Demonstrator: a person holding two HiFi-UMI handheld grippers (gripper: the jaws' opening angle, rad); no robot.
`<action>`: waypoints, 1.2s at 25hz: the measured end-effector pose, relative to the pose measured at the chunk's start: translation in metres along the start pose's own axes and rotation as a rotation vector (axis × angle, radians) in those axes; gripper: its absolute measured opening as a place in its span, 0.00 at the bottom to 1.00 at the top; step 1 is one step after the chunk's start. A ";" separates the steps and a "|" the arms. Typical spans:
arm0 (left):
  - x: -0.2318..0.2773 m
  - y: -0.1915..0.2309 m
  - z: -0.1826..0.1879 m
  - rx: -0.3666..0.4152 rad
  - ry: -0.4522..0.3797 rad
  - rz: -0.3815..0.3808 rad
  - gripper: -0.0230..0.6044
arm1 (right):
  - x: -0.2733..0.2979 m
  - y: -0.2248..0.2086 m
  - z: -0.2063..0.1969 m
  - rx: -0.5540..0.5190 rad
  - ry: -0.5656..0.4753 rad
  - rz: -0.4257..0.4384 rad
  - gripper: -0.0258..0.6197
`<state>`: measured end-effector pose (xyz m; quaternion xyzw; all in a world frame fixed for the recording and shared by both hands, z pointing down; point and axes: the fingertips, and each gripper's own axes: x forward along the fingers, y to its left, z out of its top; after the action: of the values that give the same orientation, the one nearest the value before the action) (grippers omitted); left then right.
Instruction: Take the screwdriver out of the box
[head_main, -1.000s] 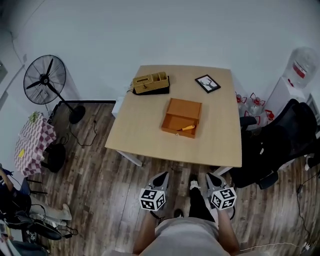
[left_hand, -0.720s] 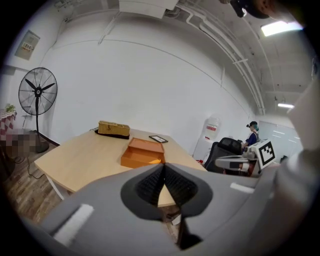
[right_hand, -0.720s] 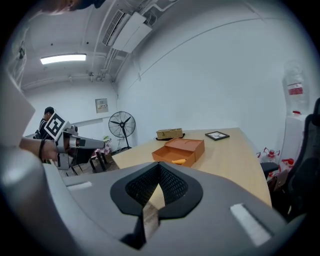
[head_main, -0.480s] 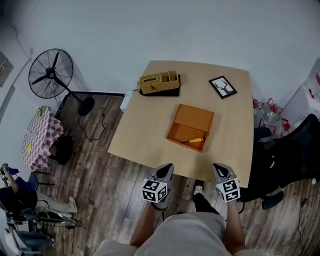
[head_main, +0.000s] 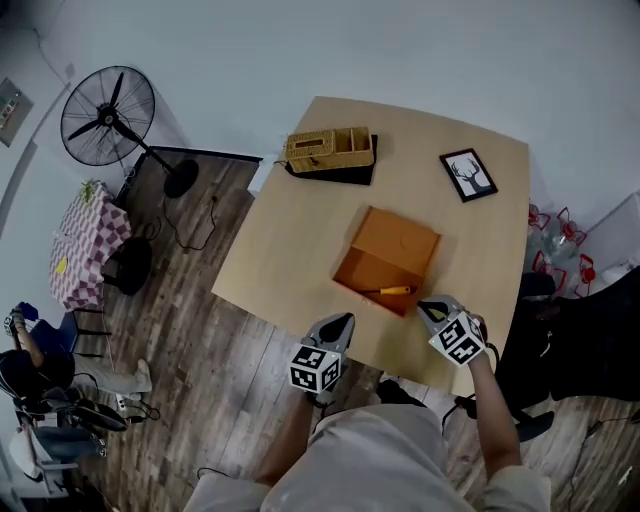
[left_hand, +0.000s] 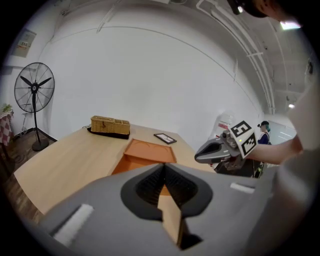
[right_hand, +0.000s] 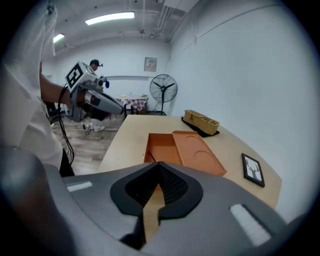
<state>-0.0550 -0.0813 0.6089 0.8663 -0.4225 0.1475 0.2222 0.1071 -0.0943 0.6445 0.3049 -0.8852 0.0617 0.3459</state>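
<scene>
Screwdriver (head_main: 392, 291) lies in box (head_main: 400, 240), R gripper's (head_main: 424, 305) closed fingers (head_main: 436, 309) just beside.

The screwdriver (head_main: 393, 291) lies in the box (head_main: 366, 274) mid-tabletop (head_main: 290, 240); behind it sit a basket (head_main: 328, 150) at left and a picture frame (head_main: 468, 174) at right.

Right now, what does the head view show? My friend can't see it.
An open orange box with a screwdriver inside sits on a wooden table, seen from above. The person's left gripper and right gripper are at the table's near edge, the right one nearest the box. A wicker organizer and a framed picture sit farther back.
</scene>
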 end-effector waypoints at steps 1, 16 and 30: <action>0.004 0.002 0.001 -0.004 0.003 0.007 0.12 | 0.006 -0.004 0.000 -0.043 0.034 0.029 0.04; 0.024 0.007 -0.004 0.007 0.027 0.085 0.12 | 0.083 0.013 0.000 -0.256 0.217 0.293 0.04; 0.054 0.008 0.007 0.077 0.079 -0.074 0.12 | 0.105 0.006 -0.007 -0.213 0.304 0.256 0.08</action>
<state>-0.0284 -0.1246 0.6289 0.8827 -0.3751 0.1893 0.2106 0.0470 -0.1392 0.7186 0.1388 -0.8560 0.0563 0.4949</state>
